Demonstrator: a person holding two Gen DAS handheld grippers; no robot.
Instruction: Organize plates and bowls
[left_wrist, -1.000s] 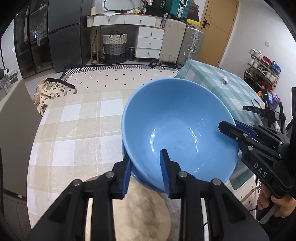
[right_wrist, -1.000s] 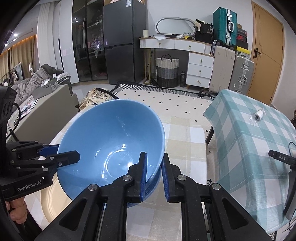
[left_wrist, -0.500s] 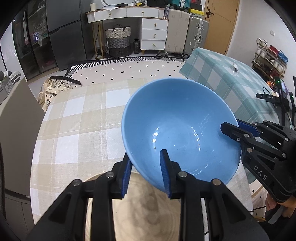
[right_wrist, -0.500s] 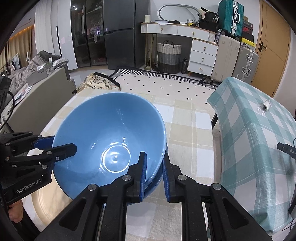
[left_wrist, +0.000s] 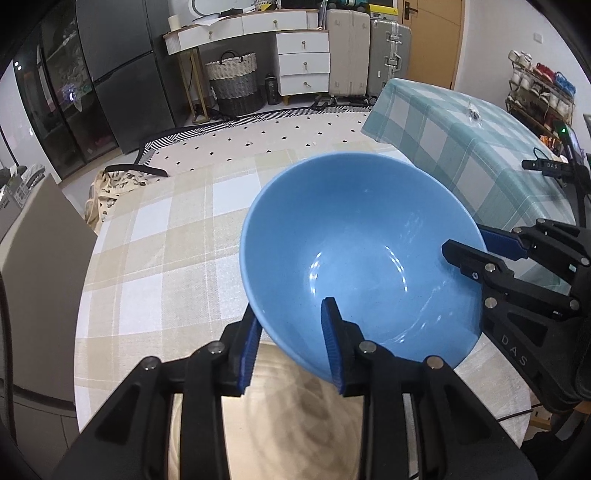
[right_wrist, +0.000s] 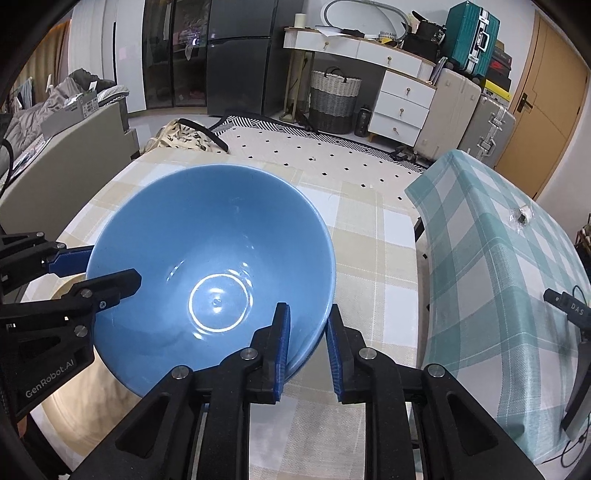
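Observation:
A large blue bowl (left_wrist: 362, 258) is held between both grippers above the beige checked tablecloth (left_wrist: 166, 251). My left gripper (left_wrist: 291, 343) is shut on the bowl's near rim, one finger inside and one outside. My right gripper (right_wrist: 308, 343) is shut on the opposite rim of the same bowl (right_wrist: 210, 258). A beige wooden plate (left_wrist: 280, 417) lies on the table under my left gripper; it also shows in the right wrist view (right_wrist: 70, 410). The bowl is tilted and partly over the plate.
A second table with a teal checked cloth (right_wrist: 498, 266) stands close on the right. A grey sofa arm (left_wrist: 33, 266) lies left of the table. A chair with a patterned bag (right_wrist: 184, 133) stands at the far edge.
Both grippers have carried the blue bowl lower and toward the wooden plate. A second blue rim seen under the bowl earlier no longer shows in the left wrist view.

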